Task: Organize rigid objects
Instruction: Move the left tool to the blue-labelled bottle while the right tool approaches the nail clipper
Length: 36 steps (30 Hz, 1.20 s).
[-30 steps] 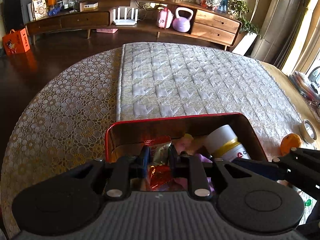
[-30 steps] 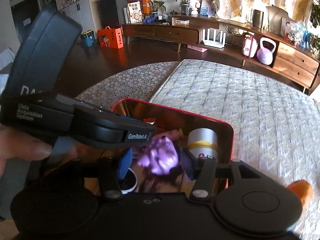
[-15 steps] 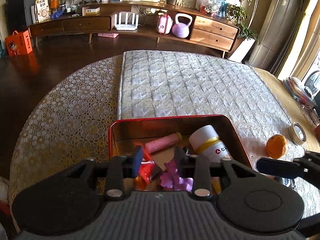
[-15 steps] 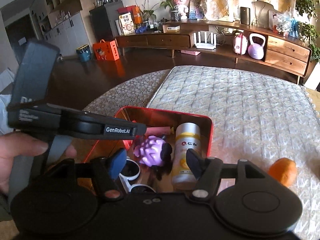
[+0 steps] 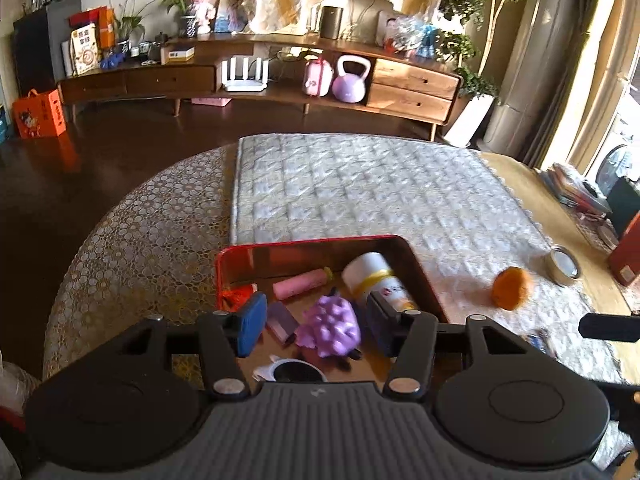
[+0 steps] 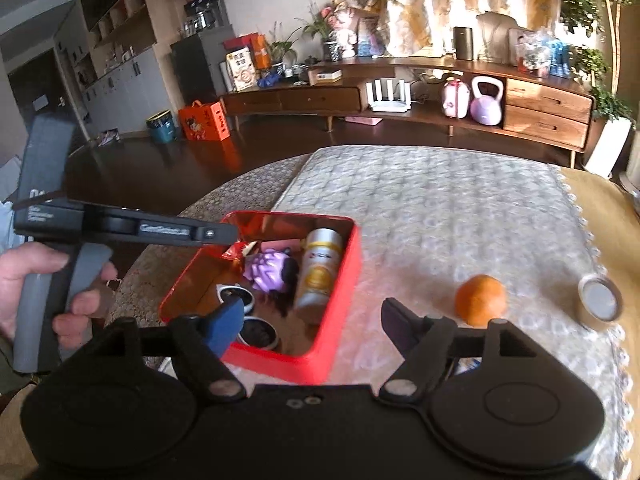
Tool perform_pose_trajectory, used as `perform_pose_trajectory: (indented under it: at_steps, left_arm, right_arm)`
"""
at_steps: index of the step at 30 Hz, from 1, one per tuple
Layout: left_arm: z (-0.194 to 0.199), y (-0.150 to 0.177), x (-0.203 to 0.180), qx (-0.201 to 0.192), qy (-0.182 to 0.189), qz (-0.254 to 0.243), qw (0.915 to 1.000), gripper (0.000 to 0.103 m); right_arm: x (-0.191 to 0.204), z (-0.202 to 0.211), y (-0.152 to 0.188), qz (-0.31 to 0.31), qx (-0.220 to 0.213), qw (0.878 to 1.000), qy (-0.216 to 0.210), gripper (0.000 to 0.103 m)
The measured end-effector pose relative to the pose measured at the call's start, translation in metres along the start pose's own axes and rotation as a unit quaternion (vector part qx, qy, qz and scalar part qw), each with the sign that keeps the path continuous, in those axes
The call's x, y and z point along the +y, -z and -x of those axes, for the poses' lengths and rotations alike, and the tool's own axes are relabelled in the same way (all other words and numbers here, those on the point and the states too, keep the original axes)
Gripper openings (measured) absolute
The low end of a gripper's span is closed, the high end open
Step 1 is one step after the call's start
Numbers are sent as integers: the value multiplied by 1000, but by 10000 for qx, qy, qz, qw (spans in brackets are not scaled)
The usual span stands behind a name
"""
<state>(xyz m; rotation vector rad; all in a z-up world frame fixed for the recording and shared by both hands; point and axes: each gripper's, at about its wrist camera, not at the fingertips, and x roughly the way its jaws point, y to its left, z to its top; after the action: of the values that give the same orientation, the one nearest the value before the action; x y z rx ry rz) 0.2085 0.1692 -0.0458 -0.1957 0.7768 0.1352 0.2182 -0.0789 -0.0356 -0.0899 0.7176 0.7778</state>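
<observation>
**Tin loaded, orange next**

Both the left gripper [image 5: 316,318] and right gripper [image 6: 312,326] have just been opened and nothing is held. The purple toy [image 5: 330,326] lies in the red tin [image 6: 340,320]; the orange [image 6: 480,300], probably next, is left on the cloth, needing a wide grasp

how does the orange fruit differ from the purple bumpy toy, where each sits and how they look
The round orange fruit sits out on the quilted cloth, outside the red metal box; the purple bumpy toy lies inside that box among other items. The fruit looks smooth; the toy is covered in knobs. The fruit stands alone, while the toy lies close beside a white bottle with a yellow band. Neither is held by a claw.
</observation>
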Motion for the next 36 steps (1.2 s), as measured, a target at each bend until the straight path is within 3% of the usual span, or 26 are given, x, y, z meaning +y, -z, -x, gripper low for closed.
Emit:
perform_pose_trajectory:
  at_steps: [15, 23, 36]
  left_arm:
    - [28, 36, -84, -3, 699, -374, 9968, 59]
    - [25, 48, -120, -130, 849, -398, 9955, 83]
    - [-19, 55, -171, 103, 898, -267, 9956, 83]
  right_arm:
    - [-66, 50, 55, -413, -49, 9983, 412, 91]
    - [-93, 62, 76, -467, -114, 9969, 620, 98]
    - [-135, 34, 87, -518, -12, 9908, 1250, 102]
